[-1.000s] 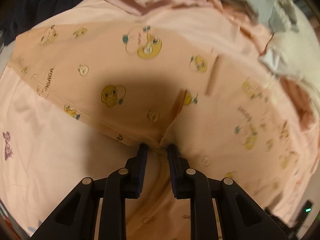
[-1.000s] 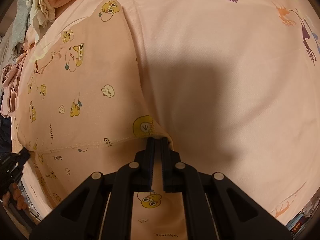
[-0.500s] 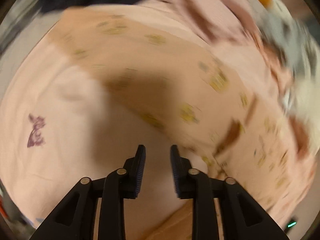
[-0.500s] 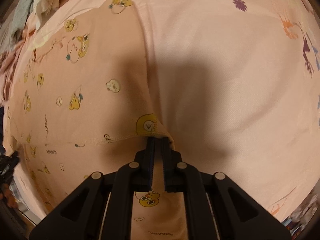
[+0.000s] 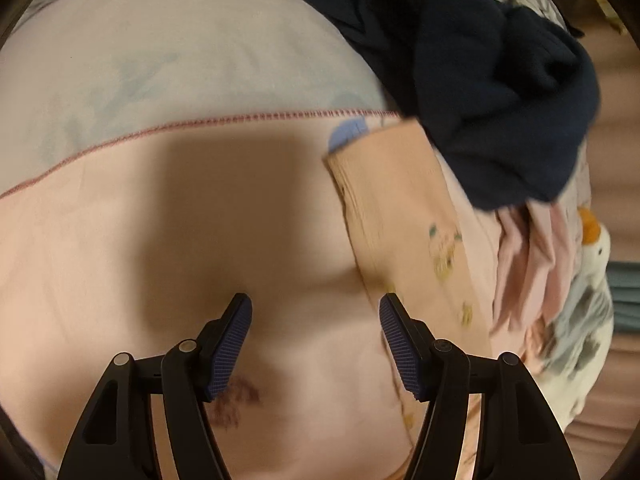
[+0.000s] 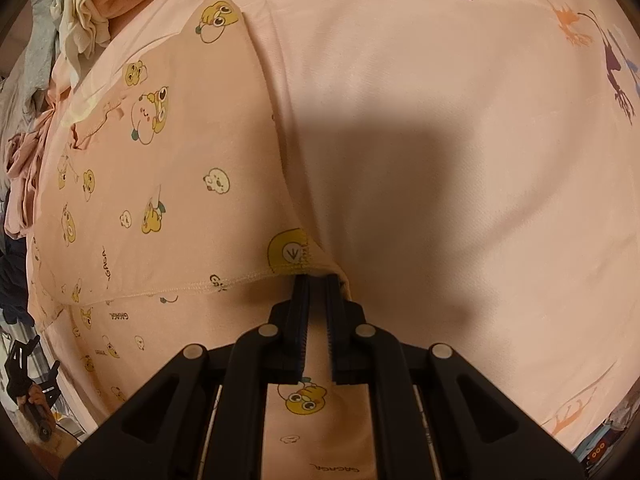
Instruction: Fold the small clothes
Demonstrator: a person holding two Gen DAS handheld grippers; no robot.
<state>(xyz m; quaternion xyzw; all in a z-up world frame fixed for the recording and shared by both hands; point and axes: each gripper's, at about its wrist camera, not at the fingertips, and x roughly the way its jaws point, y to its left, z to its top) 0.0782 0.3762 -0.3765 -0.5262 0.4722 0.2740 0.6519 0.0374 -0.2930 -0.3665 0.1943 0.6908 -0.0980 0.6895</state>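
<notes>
A small peach garment printed with yellow cartoon ducks [image 6: 160, 184] lies flat on a pale pink sheet [image 6: 460, 140]. My right gripper [image 6: 316, 278] is shut on the garment's hemmed corner, by a yellow duck print. In the left wrist view the same garment [image 5: 404, 208] shows as a folded strip at the right. My left gripper [image 5: 316, 312] is open and empty above the bare pink sheet [image 5: 160, 240], to the left of the garment's edge.
A dark navy garment [image 5: 480, 80] lies at the upper right of the left wrist view, with pink clothes [image 5: 532, 264] and a duck plush [image 5: 592, 248] beside it. A heap of cream and grey clothes [image 6: 76, 20] sits at the far left of the right wrist view.
My left gripper let go of the garment's edge, opened wide and swung left off it onto bare sheet. My right gripper stayed shut on the hem corner.
</notes>
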